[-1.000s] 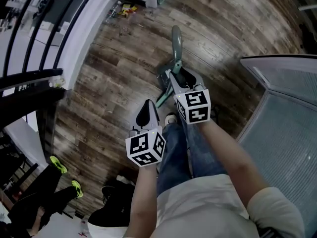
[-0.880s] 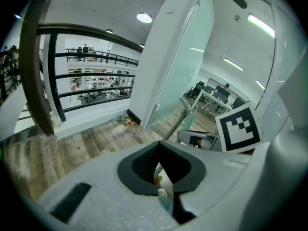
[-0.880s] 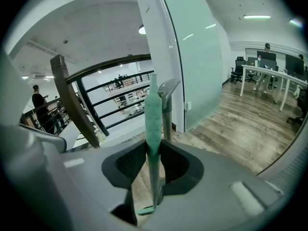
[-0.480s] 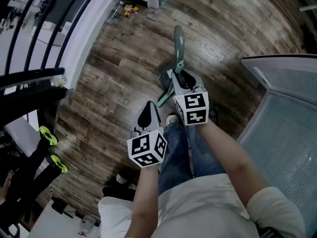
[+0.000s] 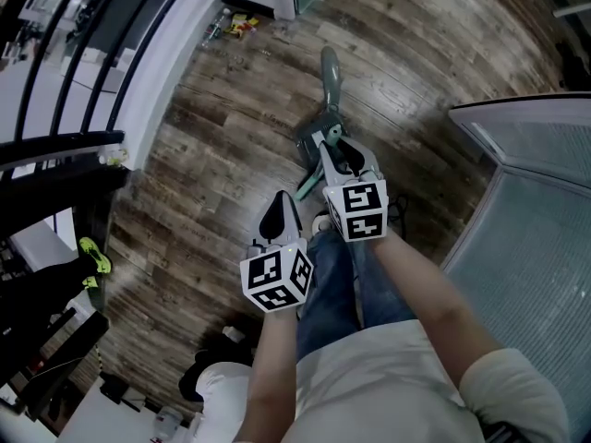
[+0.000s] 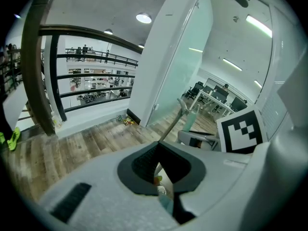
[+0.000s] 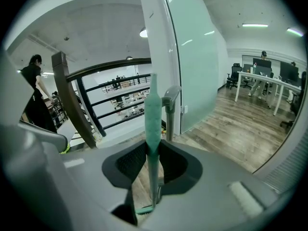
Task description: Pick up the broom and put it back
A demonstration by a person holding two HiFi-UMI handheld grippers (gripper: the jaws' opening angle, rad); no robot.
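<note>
The broom's pale green handle [image 7: 153,119] stands upright between the jaws of my right gripper [image 7: 153,150]. Those jaws have just been closing and their pads now press on it. Just behind it rises a grey pole with a clip [image 7: 168,110]. In the head view my right gripper [image 5: 334,142] is low over the dark green dustpan set [image 5: 310,146] on the wooden floor, and the pole's top [image 5: 330,67] leans away from me. My left gripper [image 5: 277,210] hangs nearer me on the left, jaws together with nothing in them. Its own view shows the broom handle [image 6: 191,119] ahead.
A frosted glass partition [image 7: 192,61] stands right behind the broom. A white wall and black railing [image 5: 120,81] run along the left, with small litter [image 5: 235,17] at the wall's foot. A glass panel [image 5: 526,210] lies at the right. A bystander's green shoe [image 5: 92,255] shows at left.
The right gripper's jaws have narrowed onto the broom handle. The bystander with green shoes at the lower left has moved away toward the left edge. Both my hands have stayed about where they were.
</note>
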